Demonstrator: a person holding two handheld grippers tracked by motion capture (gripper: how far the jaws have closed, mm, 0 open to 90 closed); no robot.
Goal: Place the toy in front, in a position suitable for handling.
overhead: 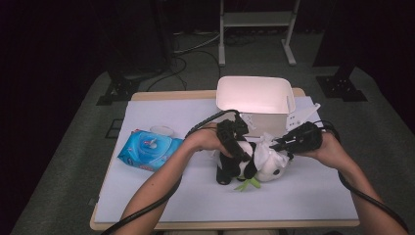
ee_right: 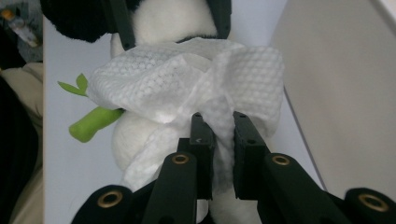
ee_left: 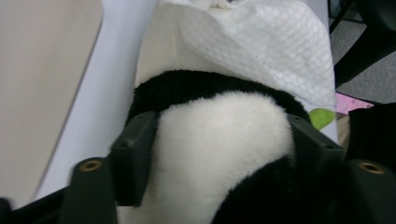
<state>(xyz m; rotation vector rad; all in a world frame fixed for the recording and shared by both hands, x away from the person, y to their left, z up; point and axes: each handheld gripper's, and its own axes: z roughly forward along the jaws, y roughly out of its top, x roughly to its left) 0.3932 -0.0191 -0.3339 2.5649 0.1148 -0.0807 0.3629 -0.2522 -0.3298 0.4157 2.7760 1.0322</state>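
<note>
A black and white panda plush (overhead: 244,166) lies on the white table cover near the middle, with a green bamboo sprig (overhead: 248,184) at its front. My left gripper (overhead: 239,149) comes over it from the left, and its jaws press on both sides of the plush's white body (ee_left: 219,140). A white textured wipe (overhead: 266,149) is draped over the panda's head. My right gripper (overhead: 281,145) reaches in from the right, shut on a bunched fold of that wipe (ee_right: 177,79). In the right gripper view the right gripper (ee_right: 219,121) pinches the wipe, with the bamboo sprig (ee_right: 91,123) at left.
A white plastic bin (overhead: 252,78) stands just behind the panda, near the table's far edge. A blue pack of wipes (overhead: 149,149) lies to the left, with a small clear lid (overhead: 161,130) behind it. Both forearms cross the front half of the table.
</note>
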